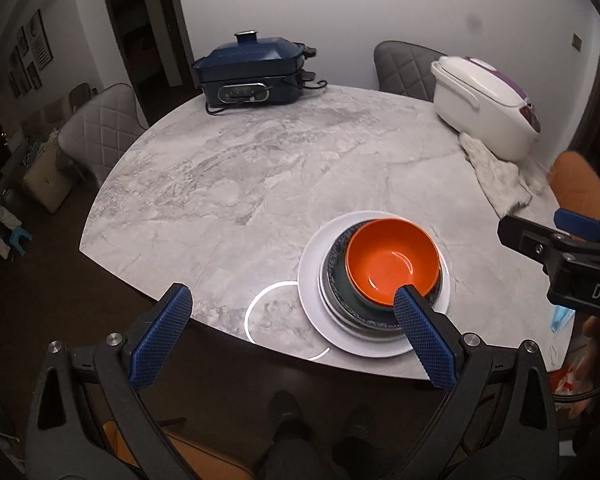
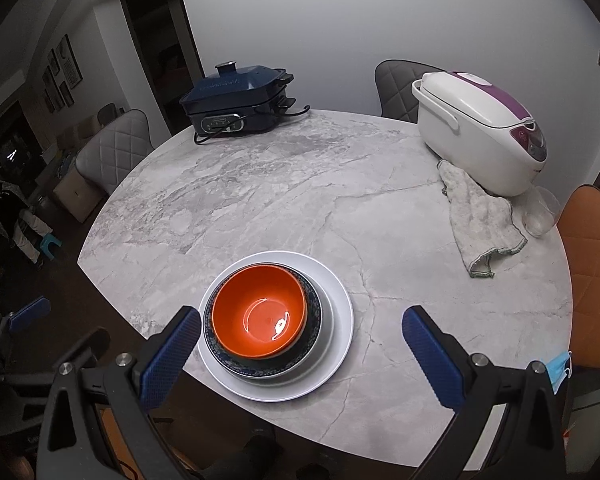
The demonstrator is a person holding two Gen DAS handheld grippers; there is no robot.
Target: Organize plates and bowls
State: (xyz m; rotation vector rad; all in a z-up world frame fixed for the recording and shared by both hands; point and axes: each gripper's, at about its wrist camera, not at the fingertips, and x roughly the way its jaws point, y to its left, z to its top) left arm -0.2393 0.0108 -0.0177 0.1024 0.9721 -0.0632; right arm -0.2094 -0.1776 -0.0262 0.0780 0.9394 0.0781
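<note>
Stack built near tabletop front edge: orange bowl in dark bowl on white plate. Left tool, right tool spread, empty. Organizing looks finished; next, back off.

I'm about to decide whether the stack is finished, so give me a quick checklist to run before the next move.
1. Left tool open, holding nothing: ok.
2. Right tool open, holding nothing: ok.
3. Orange bowl nested upright on top: ok.
4. Dark plate inside white plate: ok.
5. Stack fully on the table: ok, though near the edge.
6. Stray dishes elsewhere: cannot tell; a clear cup sits beside the cloth.
</note>
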